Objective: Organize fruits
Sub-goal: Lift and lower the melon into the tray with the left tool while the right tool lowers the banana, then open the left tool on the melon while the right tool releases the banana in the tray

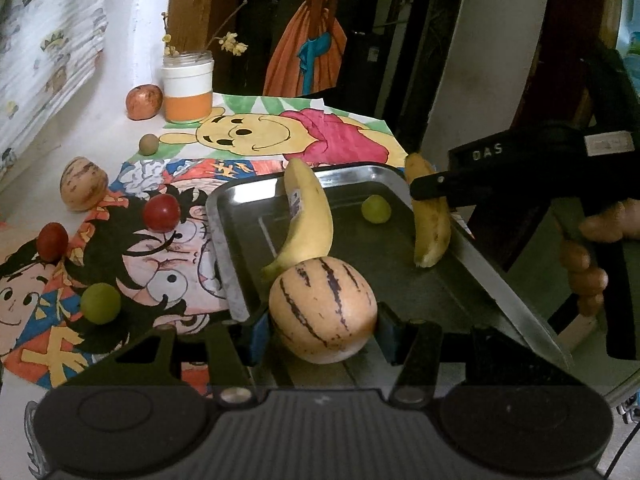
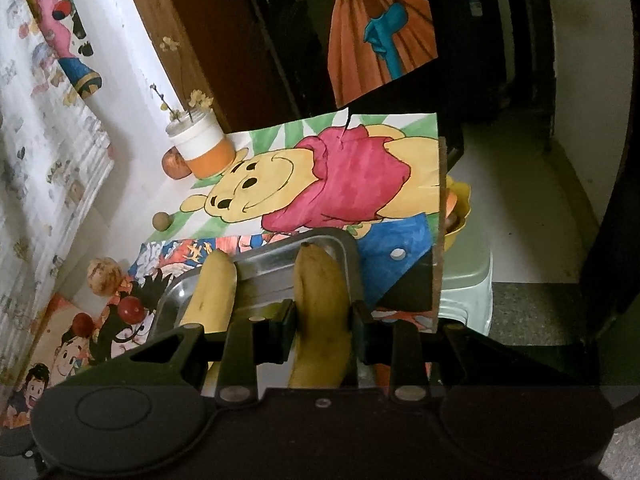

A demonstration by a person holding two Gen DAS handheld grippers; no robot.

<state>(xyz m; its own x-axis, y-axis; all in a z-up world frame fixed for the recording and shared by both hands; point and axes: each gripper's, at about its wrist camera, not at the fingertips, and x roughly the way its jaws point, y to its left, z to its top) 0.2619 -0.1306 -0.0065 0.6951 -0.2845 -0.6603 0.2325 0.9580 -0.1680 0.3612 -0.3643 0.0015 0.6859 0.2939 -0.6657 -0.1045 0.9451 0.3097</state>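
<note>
My left gripper (image 1: 323, 330) is shut on a striped pepino melon (image 1: 322, 309) and holds it over the near end of the metal tray (image 1: 224, 240). My right gripper (image 2: 322, 318) is shut on a banana (image 2: 320, 304) over the tray's right side; that banana also shows in the left wrist view (image 1: 432, 224). A second banana (image 1: 308, 220) and a green grape (image 1: 376, 209) lie in the tray. On the mat left of the tray lie two red grapes (image 1: 161, 213), a green grape (image 1: 100, 303) and another pepino melon (image 1: 83, 189).
An orange and white jar (image 1: 188, 88) with twigs stands at the back, a reddish fruit (image 1: 144, 102) beside it. A small brown ball (image 1: 149, 145) lies on the Pooh drawing (image 1: 280, 136). A yellow bowl (image 2: 456, 216) sits on a stool beyond the table's right edge.
</note>
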